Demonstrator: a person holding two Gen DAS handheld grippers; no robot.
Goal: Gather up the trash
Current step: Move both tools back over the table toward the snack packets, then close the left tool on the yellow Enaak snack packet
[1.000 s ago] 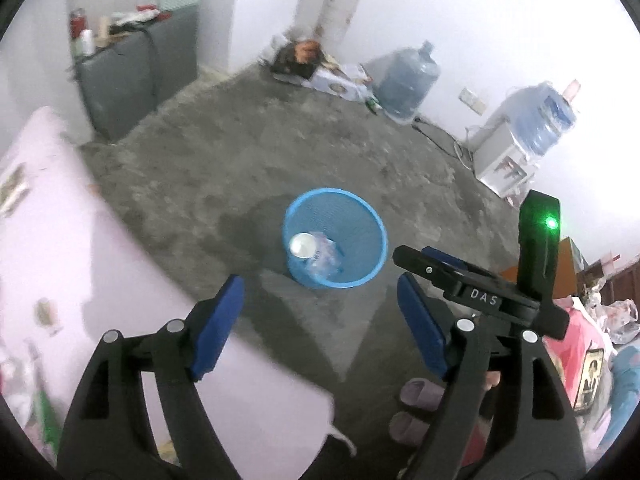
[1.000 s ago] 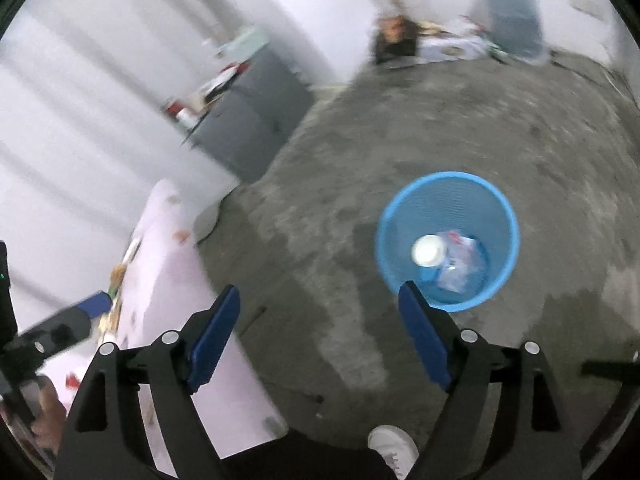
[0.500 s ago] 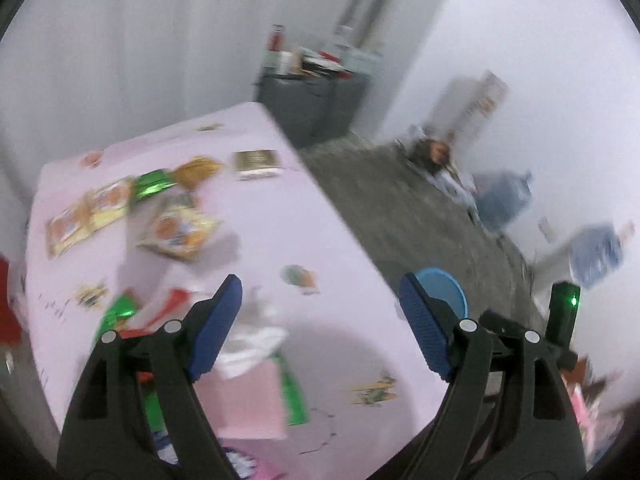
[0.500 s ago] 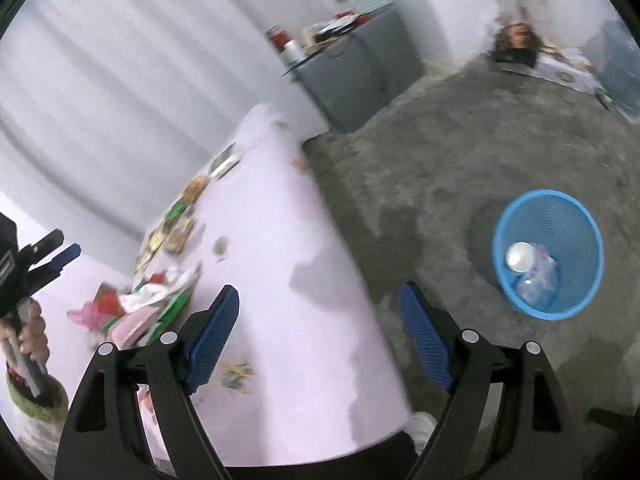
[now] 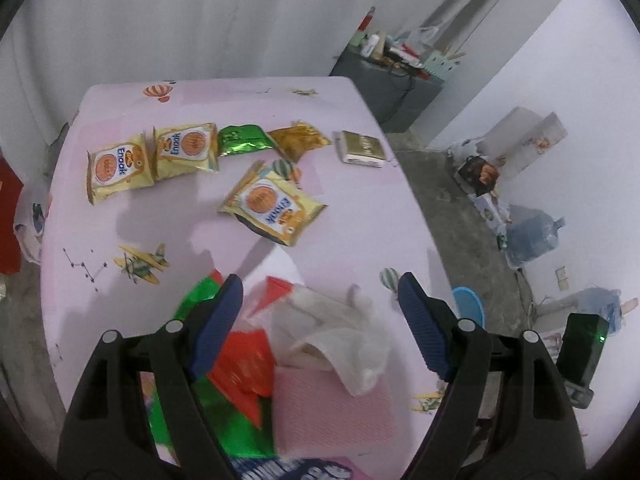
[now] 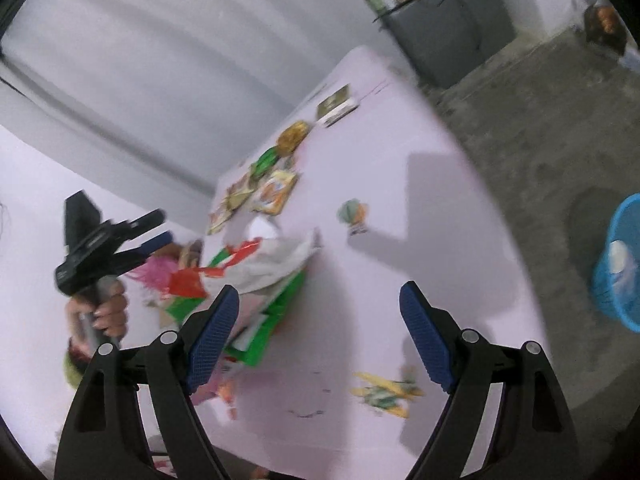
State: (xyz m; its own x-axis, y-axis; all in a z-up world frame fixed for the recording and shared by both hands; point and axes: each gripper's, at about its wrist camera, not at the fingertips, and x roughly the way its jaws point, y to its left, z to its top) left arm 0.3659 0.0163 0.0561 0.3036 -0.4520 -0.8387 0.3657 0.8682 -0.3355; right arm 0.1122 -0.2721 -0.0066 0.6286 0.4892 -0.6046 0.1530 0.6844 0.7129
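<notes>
Pale curtains (image 5: 180, 16) hang behind a desk (image 5: 360, 216) covered in pink cloth printed with balloons and small planes, and a grey cabinet (image 5: 392, 80) cluttered on top stands past its far corner. Trash lies in two groups on the desk: towards the back, three yellow snack packets (image 5: 272, 208), a green foil wrapper (image 5: 240, 140), a gold wrapper (image 5: 298, 142) and a small gold box (image 5: 362, 150); nearer, a heap of crumpled white tissue (image 5: 332, 328) over red paper (image 5: 244, 360), green paper (image 5: 216, 412) and a pink sheet (image 5: 332, 416). Left gripper (image 5: 320, 320) hangs over that heap, its jaws wide but closing, the tissue showing between them with neither pad touching it. Right gripper (image 6: 318, 336) is spread wide over bare cloth beside the heap, nothing in it. Blue mesh bin (image 6: 620, 264) stands on the concrete floor (image 6: 552, 112) off the desk's right side, a bottle inside it. Water jugs (image 5: 532, 236) and boxes line the white wall beyond.
</notes>
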